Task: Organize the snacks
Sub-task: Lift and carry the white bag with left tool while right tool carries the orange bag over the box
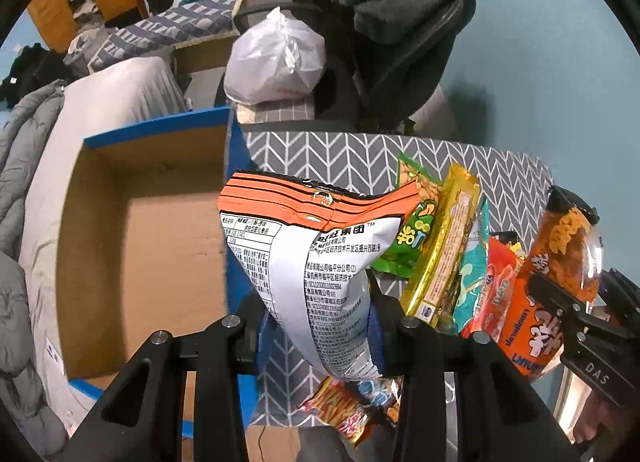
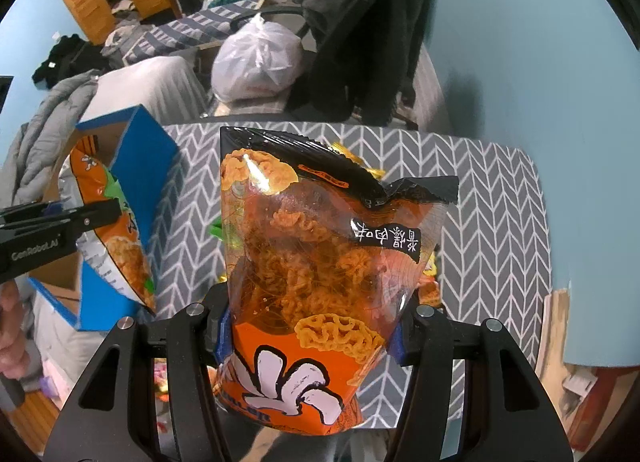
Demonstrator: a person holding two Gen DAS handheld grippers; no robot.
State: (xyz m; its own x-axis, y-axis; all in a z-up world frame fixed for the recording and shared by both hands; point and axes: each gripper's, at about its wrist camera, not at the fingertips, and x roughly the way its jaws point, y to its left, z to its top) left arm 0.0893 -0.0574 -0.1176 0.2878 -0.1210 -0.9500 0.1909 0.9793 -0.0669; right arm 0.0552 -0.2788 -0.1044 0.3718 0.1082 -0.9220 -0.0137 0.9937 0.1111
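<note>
My left gripper [image 1: 320, 326] is shut on a white and orange snack bag [image 1: 316, 270], held upright beside the right wall of an open blue cardboard box [image 1: 140, 246]. The same bag [image 2: 116, 238] and left gripper [image 2: 60, 222] show at the left of the right wrist view, at the box [image 2: 136, 166]. My right gripper [image 2: 312, 334] is shut on an orange bag of fried crisps [image 2: 320, 262], held above the table; it also shows in the left wrist view [image 1: 560, 262]. Several snack packs [image 1: 448, 258] lie on the grey chevron tablecloth [image 1: 340, 154].
A white plastic bag [image 1: 276, 58] and a chair draped with dark clothes [image 1: 404, 22] stand behind the table. A bed with grey covers [image 1: 44, 182] lies left of the box. A blue wall [image 1: 540, 62] is at the right.
</note>
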